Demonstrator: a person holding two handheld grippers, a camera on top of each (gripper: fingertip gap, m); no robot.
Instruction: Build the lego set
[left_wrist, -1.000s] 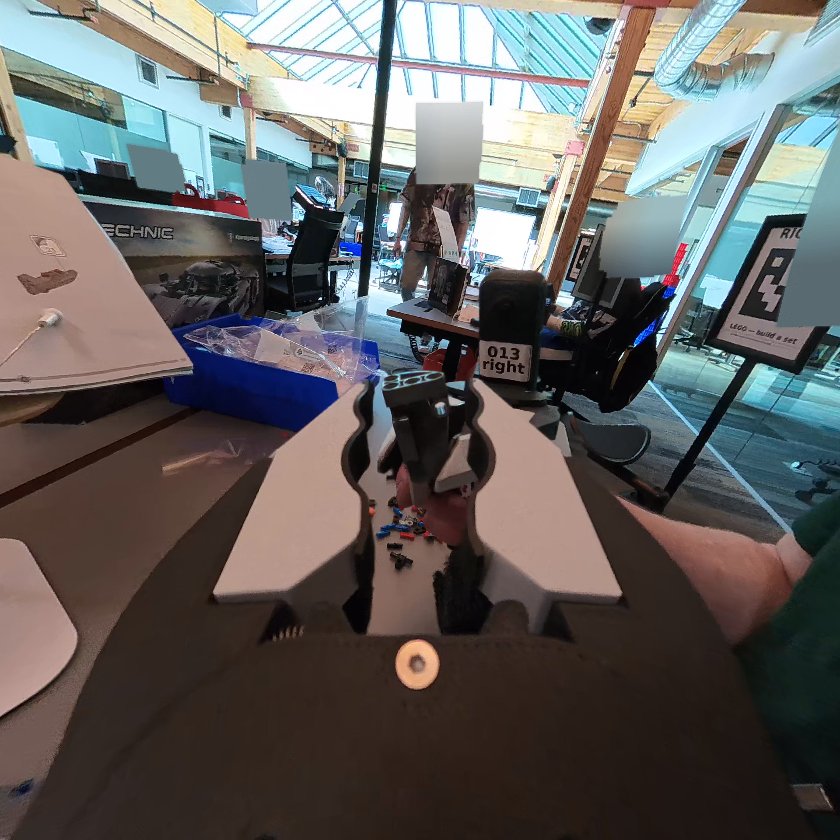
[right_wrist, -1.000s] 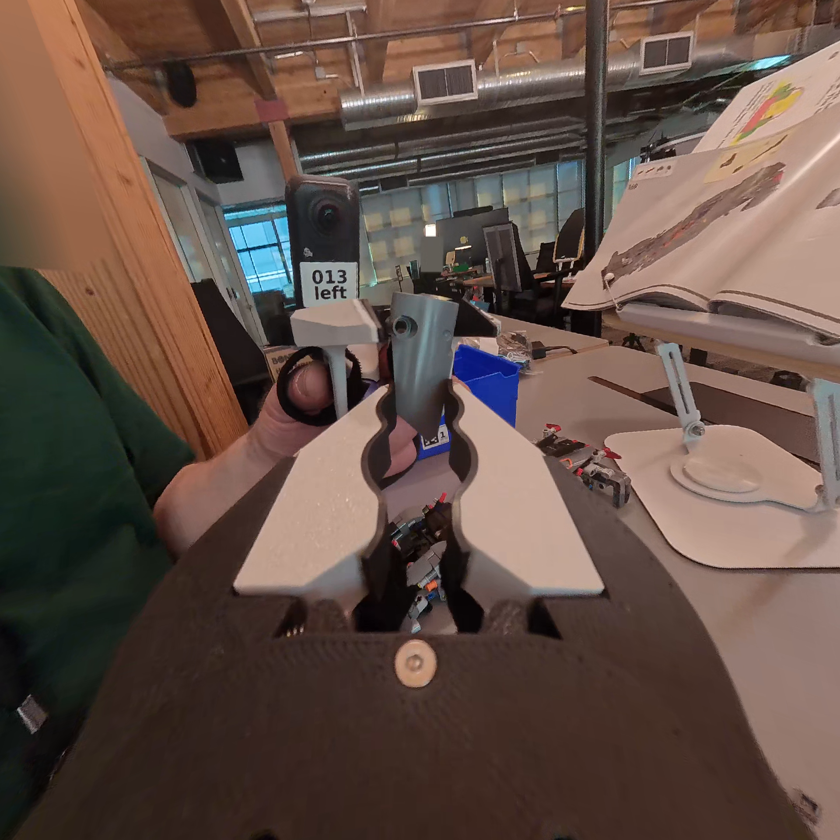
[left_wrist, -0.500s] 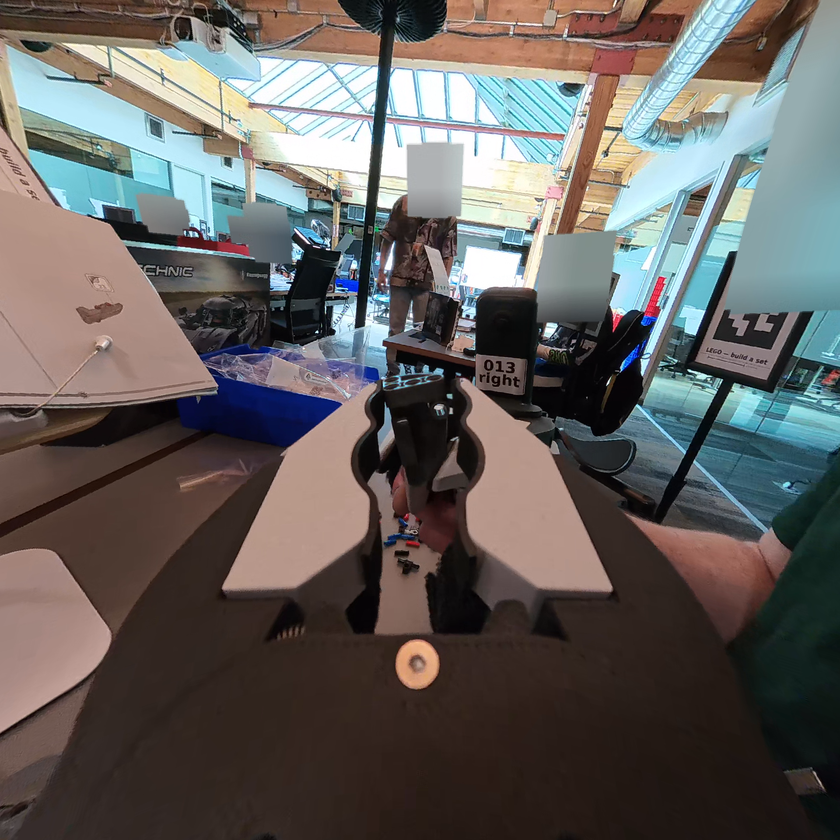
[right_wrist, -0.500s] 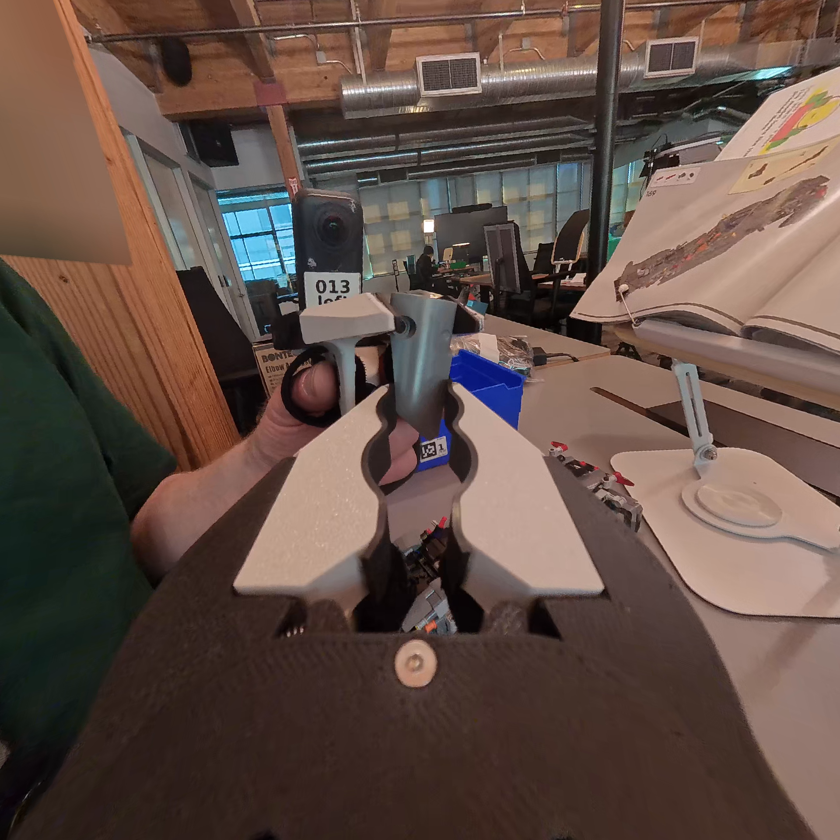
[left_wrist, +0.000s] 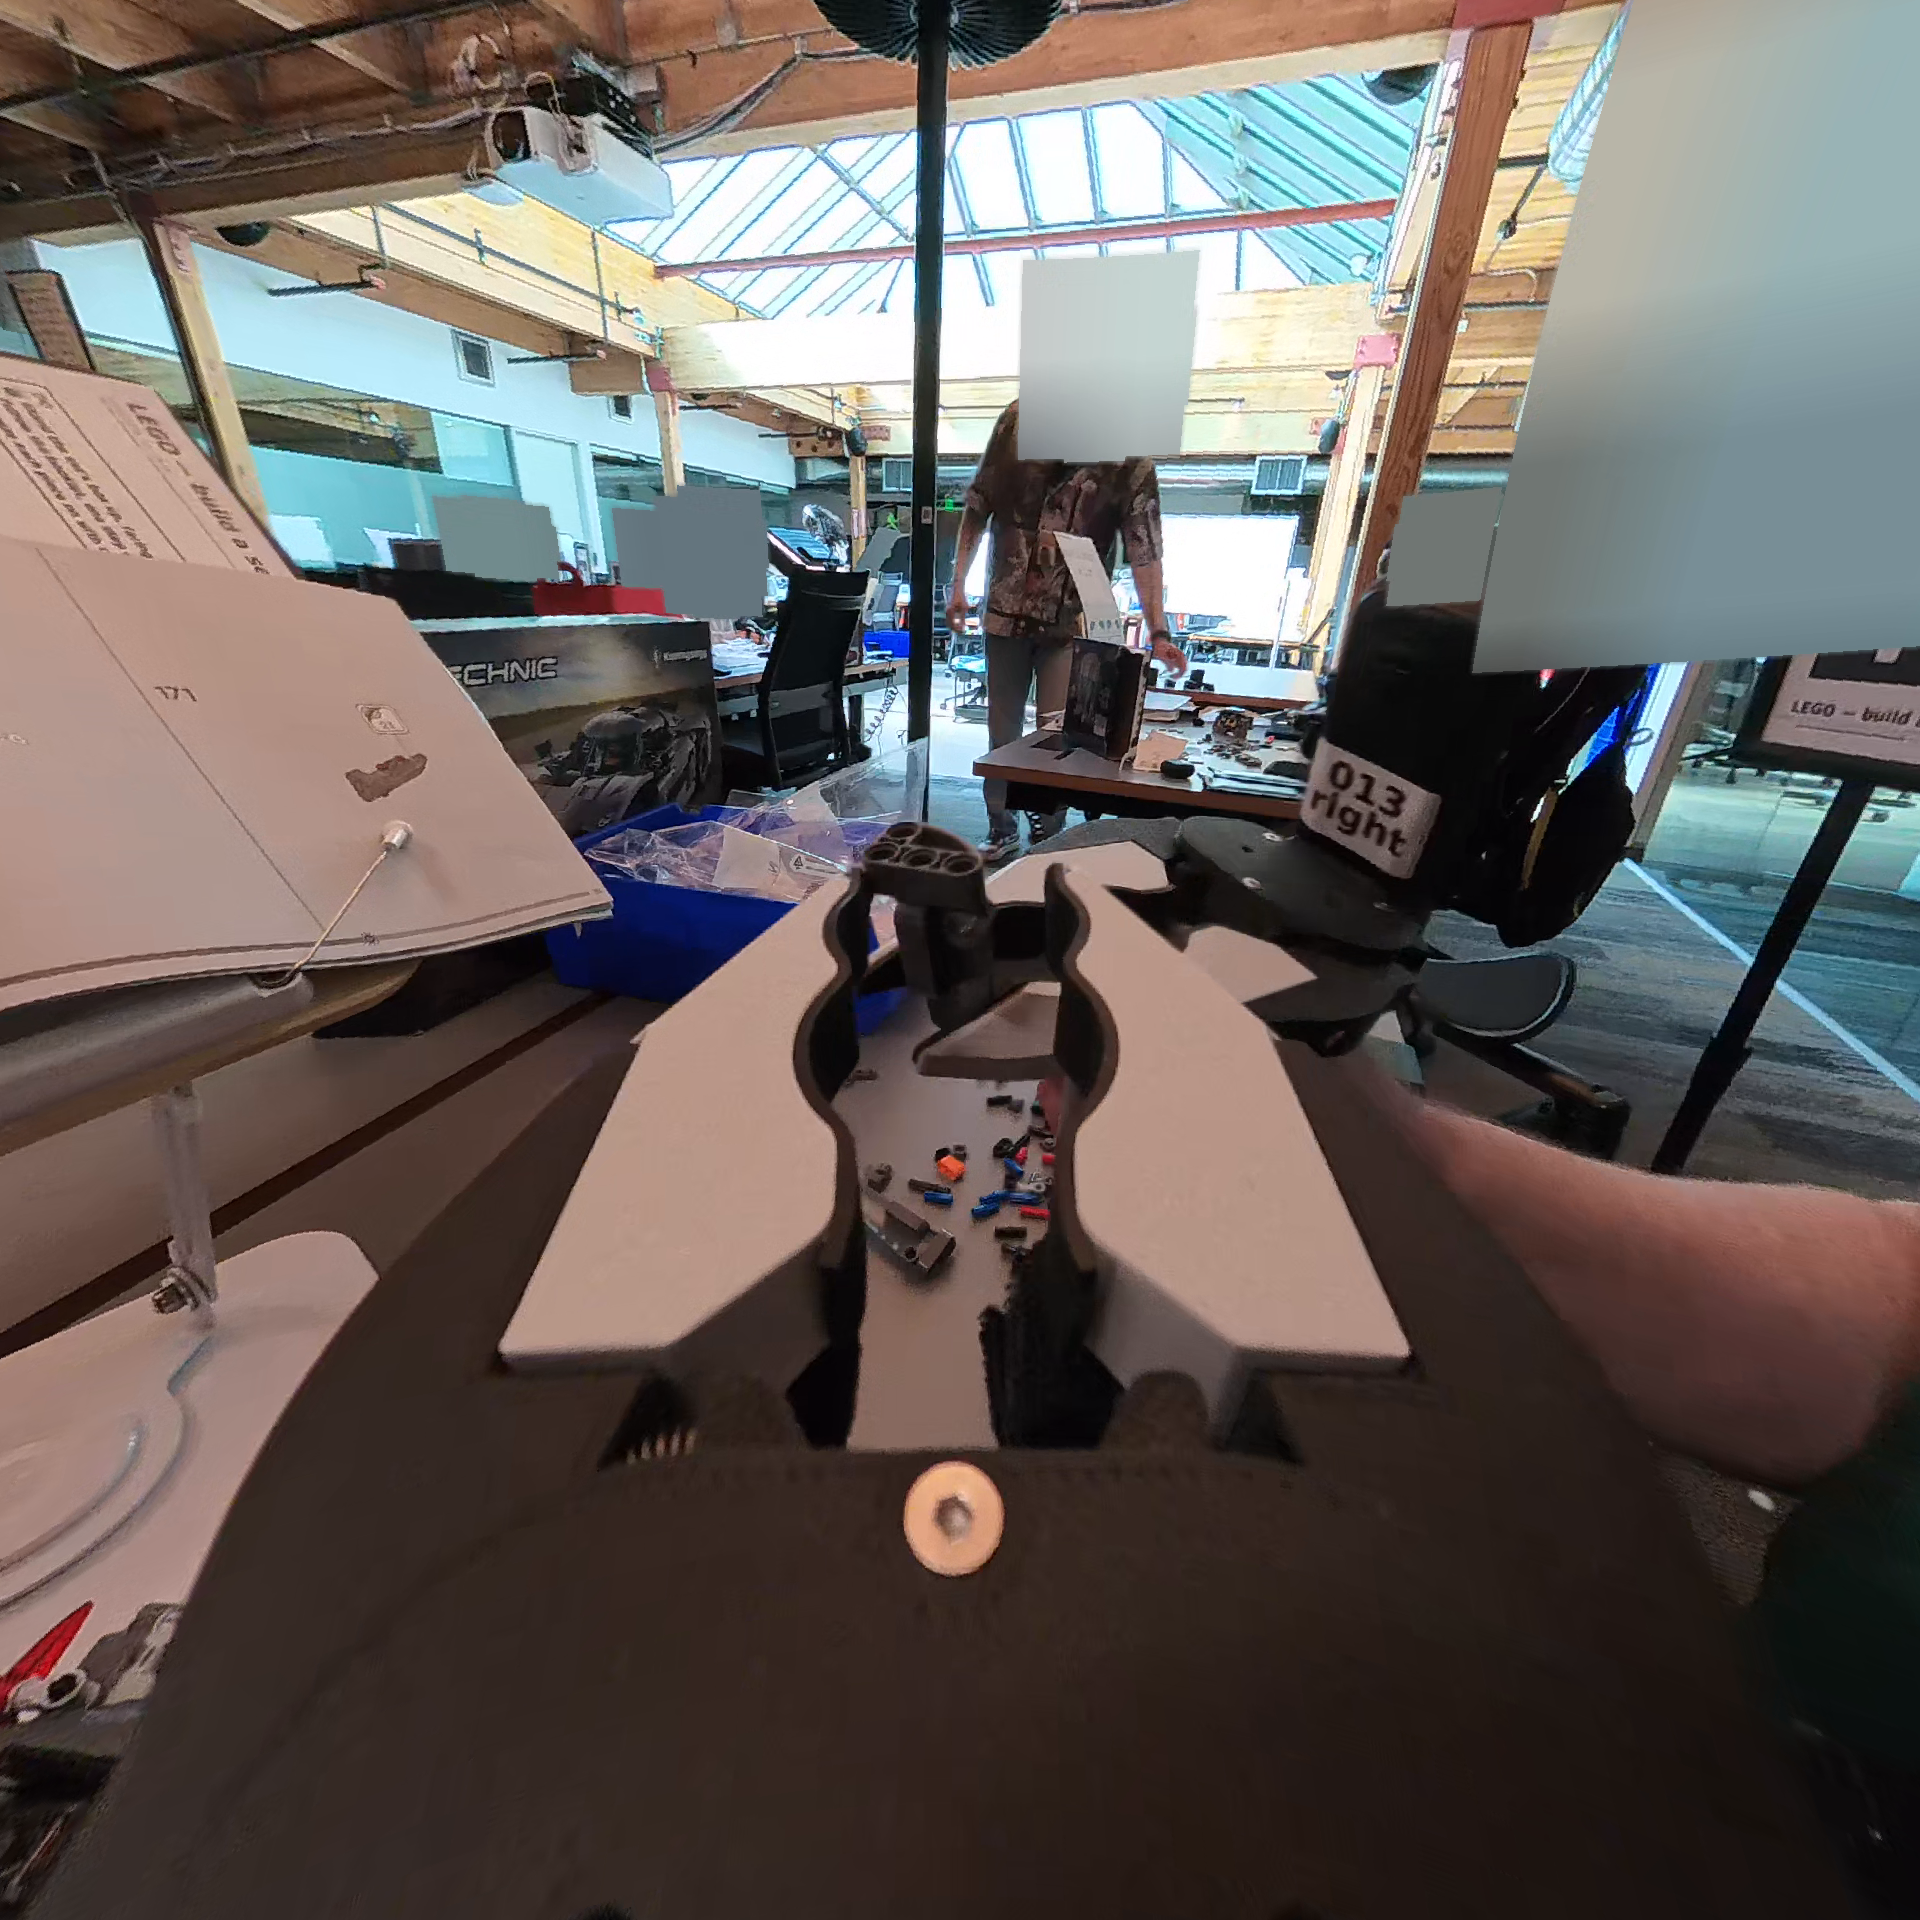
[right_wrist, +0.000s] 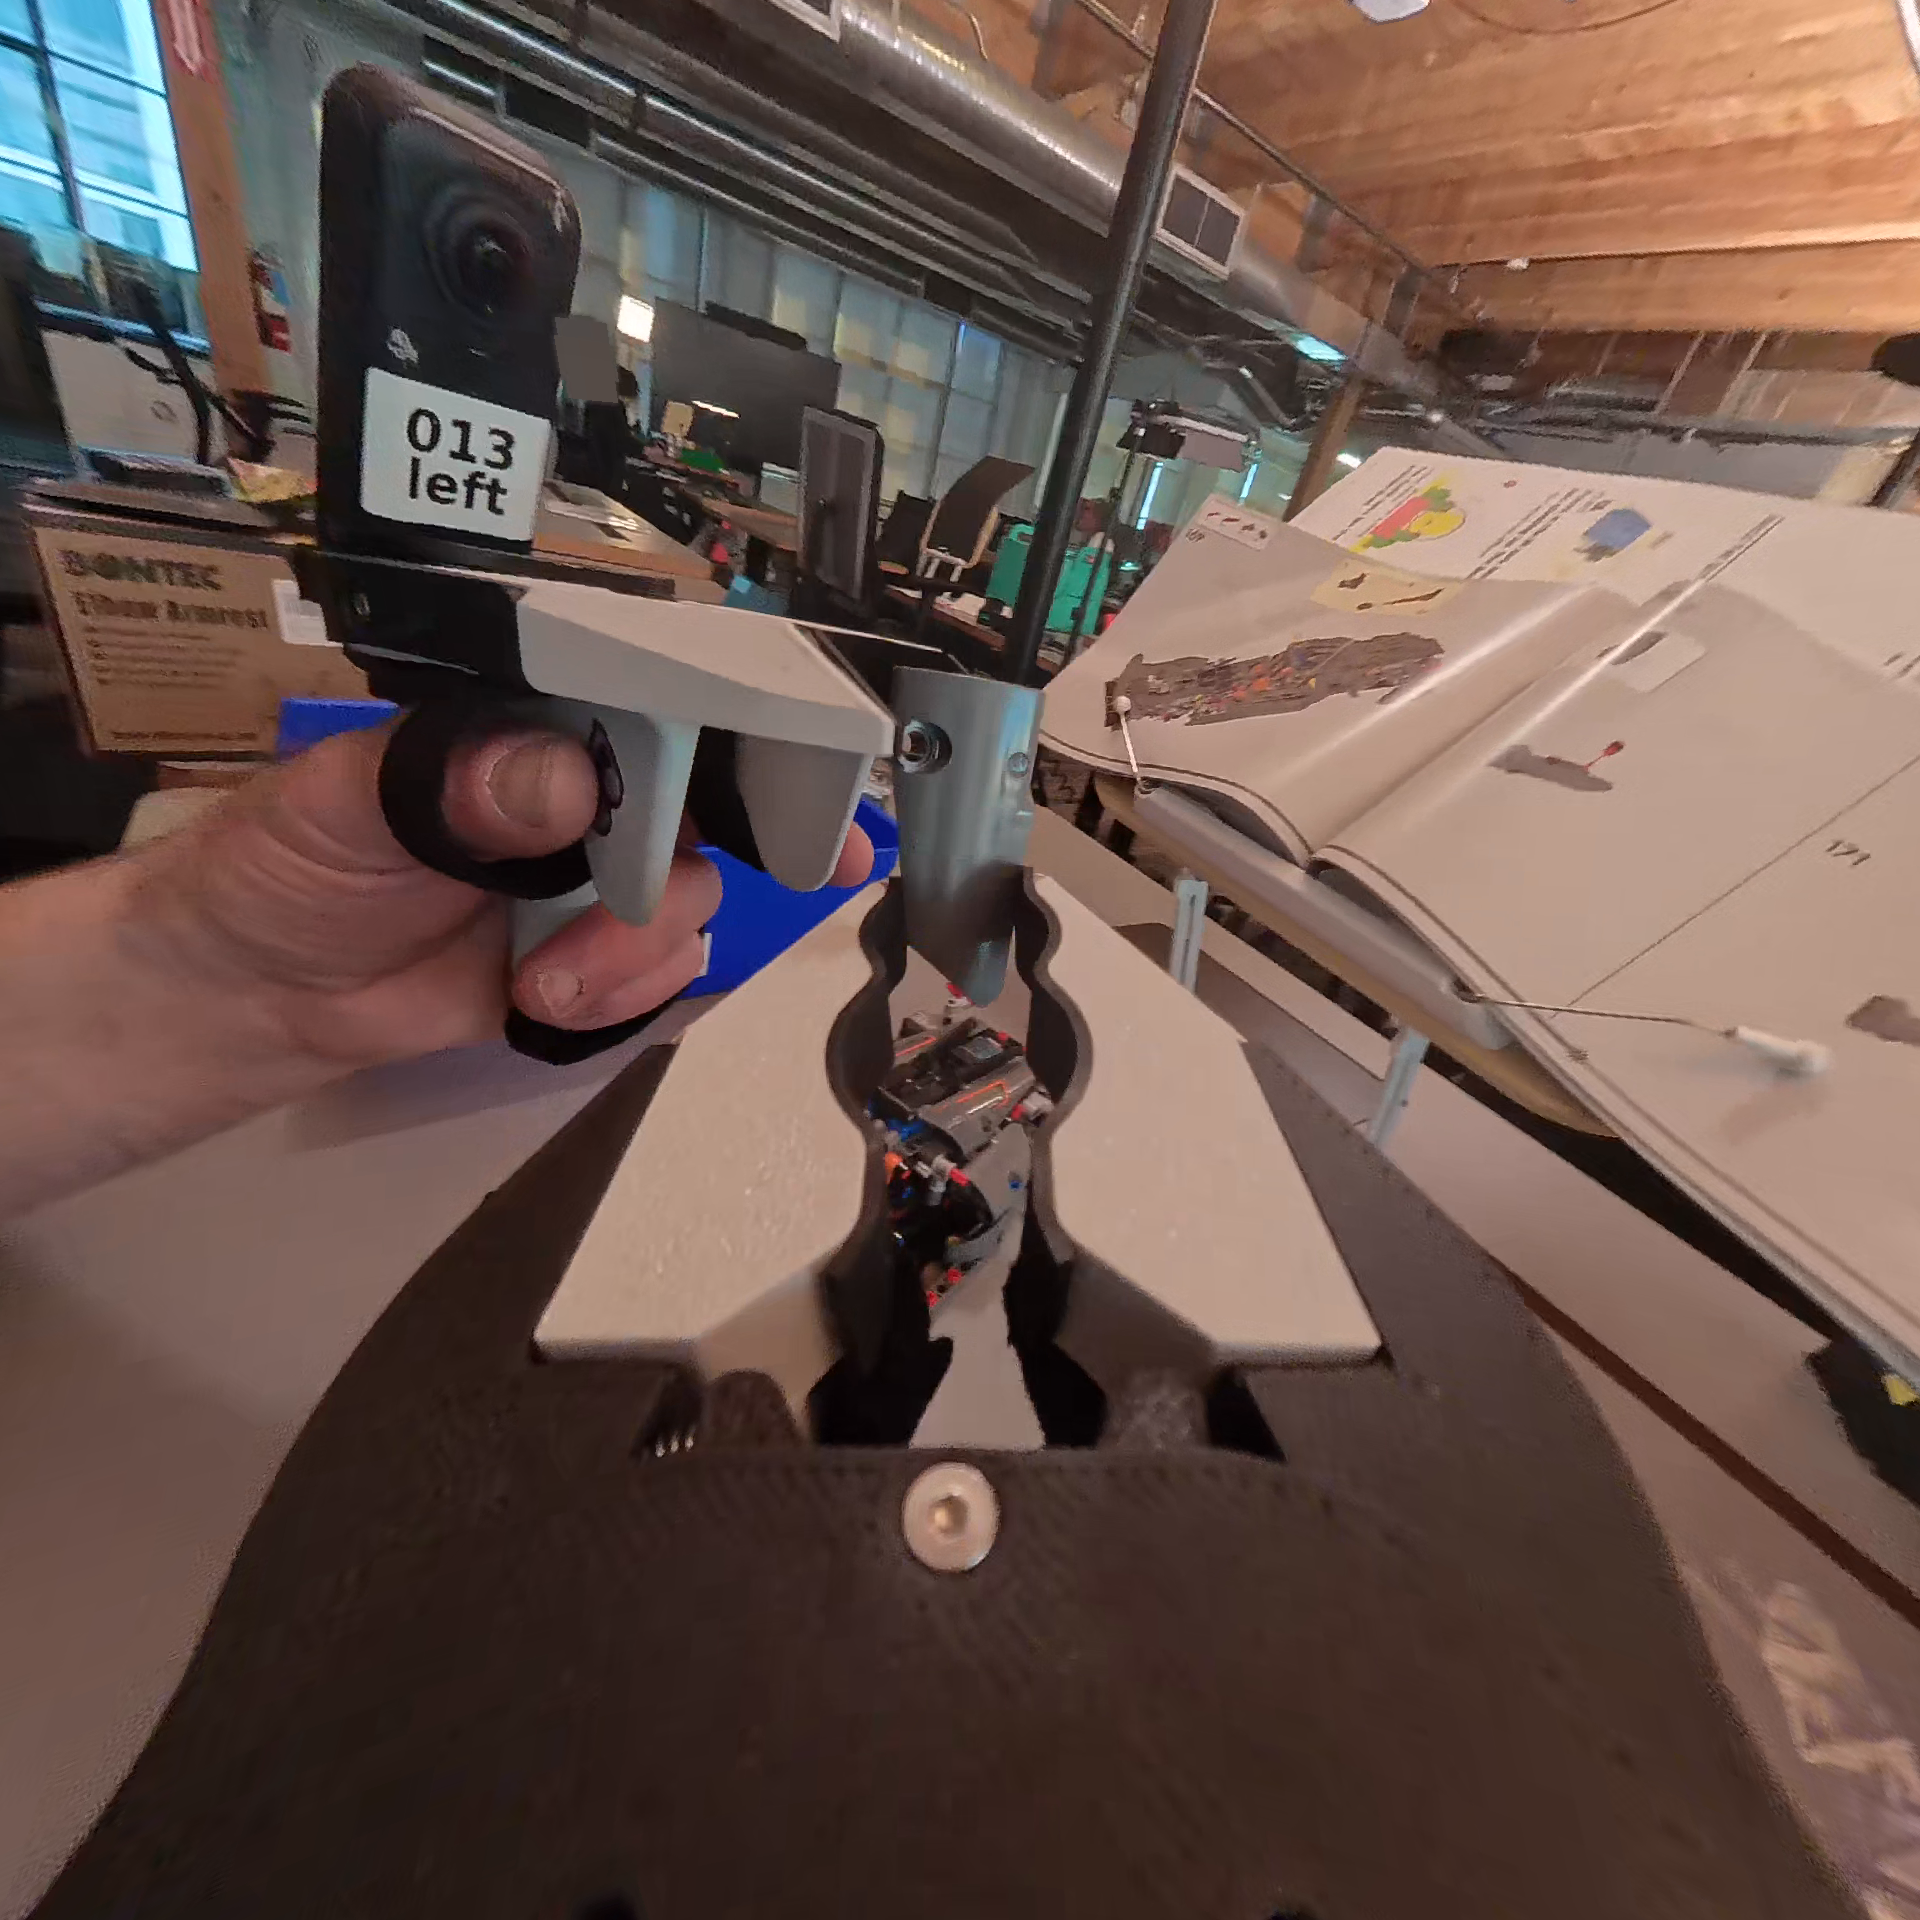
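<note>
A small lego sub-assembly, a dark grey beam with holes (left_wrist: 923, 862) joined to a silver-grey panel (right_wrist: 958, 831), sits between the tips of both grippers, above the table. My left gripper (left_wrist: 956, 883) is shut on it, and the beam rests against its left fingertip. My right gripper (right_wrist: 961, 914) is shut on the panel's lower end. In the left wrist view it comes in from the right, tilted. Loose small lego parts (left_wrist: 971, 1174) lie on the table below. The partly built model (right_wrist: 956, 1122) lies under my right gripper.
An open instruction book on a stand (left_wrist: 260, 779) (right_wrist: 1558, 790) stands at the table's side, on a white base plate (left_wrist: 104, 1434). A blue bin of bagged parts (left_wrist: 665, 935) and the set's box (left_wrist: 592, 707) stand behind. A person (left_wrist: 1060, 582) stands farther off. Less than 4 cm separates the two grippers' tips.
My right gripper has twisted and swung to the right with the piece, which now stands turned between my left fingers. Both views have tilted; the model now shows under my right gripper.
</note>
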